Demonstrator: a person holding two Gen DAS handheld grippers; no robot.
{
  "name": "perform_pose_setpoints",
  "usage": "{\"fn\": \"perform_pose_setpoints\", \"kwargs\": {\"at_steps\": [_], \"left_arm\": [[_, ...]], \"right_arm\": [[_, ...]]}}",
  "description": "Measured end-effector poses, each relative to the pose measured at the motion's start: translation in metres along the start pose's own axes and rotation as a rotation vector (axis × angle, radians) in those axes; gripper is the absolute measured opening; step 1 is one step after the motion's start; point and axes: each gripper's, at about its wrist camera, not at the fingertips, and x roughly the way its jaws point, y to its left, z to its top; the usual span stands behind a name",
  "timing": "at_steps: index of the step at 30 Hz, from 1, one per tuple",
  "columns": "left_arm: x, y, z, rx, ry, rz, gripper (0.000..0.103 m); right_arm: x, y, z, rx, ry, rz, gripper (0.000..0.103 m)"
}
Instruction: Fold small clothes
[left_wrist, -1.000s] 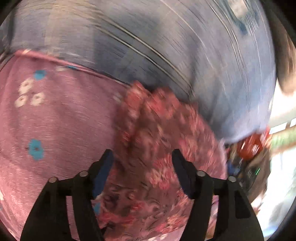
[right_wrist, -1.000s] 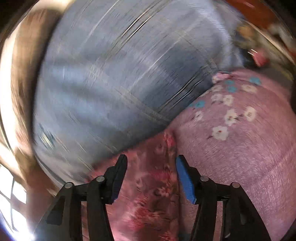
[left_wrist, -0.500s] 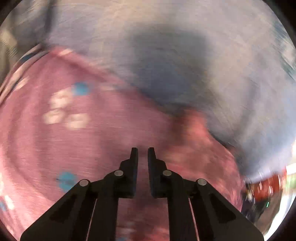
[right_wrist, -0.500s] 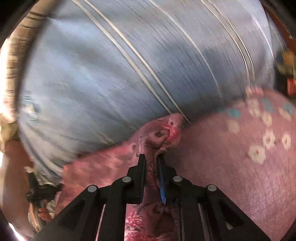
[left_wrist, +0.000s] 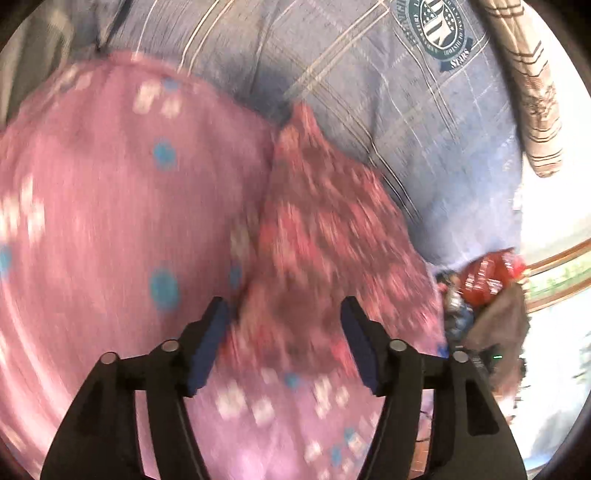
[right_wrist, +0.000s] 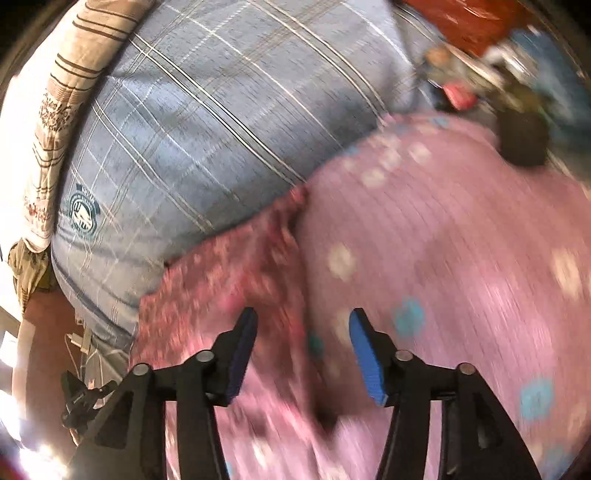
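Note:
A small red floral garment (left_wrist: 325, 240) lies in a pointed, folded shape on a pink flowered cloth (left_wrist: 110, 206). My left gripper (left_wrist: 284, 332) is open and empty, its jaws straddling the garment's near part. In the right wrist view the same garment (right_wrist: 240, 273) lies to the left of the pink cloth (right_wrist: 461, 258). My right gripper (right_wrist: 301, 343) is open and empty over the garment's right edge. Both views are motion-blurred.
A blue plaid pillow (left_wrist: 388, 92) with a round badge lies behind the garment; it also shows in the right wrist view (right_wrist: 207, 129). A striped beige cloth (right_wrist: 62, 107) lies beyond it. Red and dark clutter (left_wrist: 487, 280) sits at the right, by a bright window.
Both grippers were shut half a second ago, the right one pinching the garment's fold. Now both are open and have let go, pulled back a little. The garment lies flat.

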Motion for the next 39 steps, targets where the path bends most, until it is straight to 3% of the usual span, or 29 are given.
{"fn": "perform_pose_setpoints", "kwargs": {"at_steps": [2, 6, 8, 9, 10, 11, 13, 15, 17, 19, 21, 24, 27, 29, 31, 34, 37, 39], "left_arm": [[-0.003, -0.003, -0.004, -0.041, 0.013, -0.028, 0.071], [0.015, 0.005, -0.025, -0.128, 0.078, -0.087, 0.073], [0.024, 0.004, -0.019, -0.176, 0.074, -0.103, 0.072], [0.026, 0.005, -0.014, -0.207, 0.058, -0.110, 0.070], [0.017, 0.009, -0.012, -0.241, 0.038, -0.116, 0.057], [0.020, 0.007, -0.007, -0.255, 0.025, -0.120, 0.031], [0.019, 0.005, -0.003, -0.253, 0.016, -0.102, 0.009], [0.021, 0.006, -0.007, -0.244, 0.011, -0.050, 0.009], [0.024, 0.011, -0.011, -0.238, 0.014, -0.012, 0.006], [0.025, 0.019, -0.018, -0.247, 0.018, 0.007, 0.006], [0.019, 0.026, -0.023, -0.265, 0.025, -0.019, 0.006], [-0.002, 0.021, -0.027, -0.189, 0.001, -0.016, 0.006], [-0.029, -0.004, -0.025, -0.075, -0.081, -0.037, 0.007], [-0.030, -0.020, -0.018, -0.024, -0.099, -0.017, 0.023], [-0.026, -0.042, -0.006, 0.022, -0.119, 0.043, 0.039], [-0.004, -0.068, 0.011, 0.093, -0.109, 0.134, 0.044], [0.028, -0.079, 0.019, 0.173, -0.082, 0.257, 0.049], [0.057, -0.075, 0.018, 0.213, -0.027, 0.362, 0.051]], "right_arm": [[-0.001, -0.010, -0.014, 0.040, 0.022, 0.017, 0.056], [0.009, -0.011, -0.036, 0.092, 0.018, 0.129, 0.055], [0.022, 0.001, -0.035, 0.064, 0.014, 0.108, 0.034], [0.025, 0.004, -0.033, 0.058, 0.015, 0.106, 0.009], [0.023, 0.008, -0.030, 0.057, 0.008, 0.131, 0.008], [0.010, 0.014, -0.027, 0.054, -0.044, 0.166, 0.007], [-0.019, 0.024, -0.023, 0.013, -0.140, 0.211, 0.005], [-0.042, 0.028, -0.022, -0.029, -0.194, 0.190, 0.004], [-0.037, 0.021, -0.022, -0.053, -0.149, 0.119, 0.004], [-0.011, 0.003, -0.032, -0.064, -0.026, -0.010, 0.004], [0.003, -0.008, -0.042, -0.068, 0.042, -0.056, 0.004], [-0.015, -0.005, -0.040, -0.041, -0.016, -0.026, 0.012], [-0.042, 0.006, -0.027, -0.028, -0.138, 0.043, 0.015], [-0.047, 0.022, -0.018, -0.048, -0.187, 0.096, 0.024], [-0.042, 0.037, -0.012, -0.064, -0.197, 0.135, 0.028], [-0.013, 0.062, -0.008, -0.112, -0.176, 0.179, 0.032], [0.022, 0.073, -0.015, -0.166, -0.110, 0.130, 0.036], [0.056, 0.071, -0.023, -0.188, 0.011, 0.036, 0.038]]}}
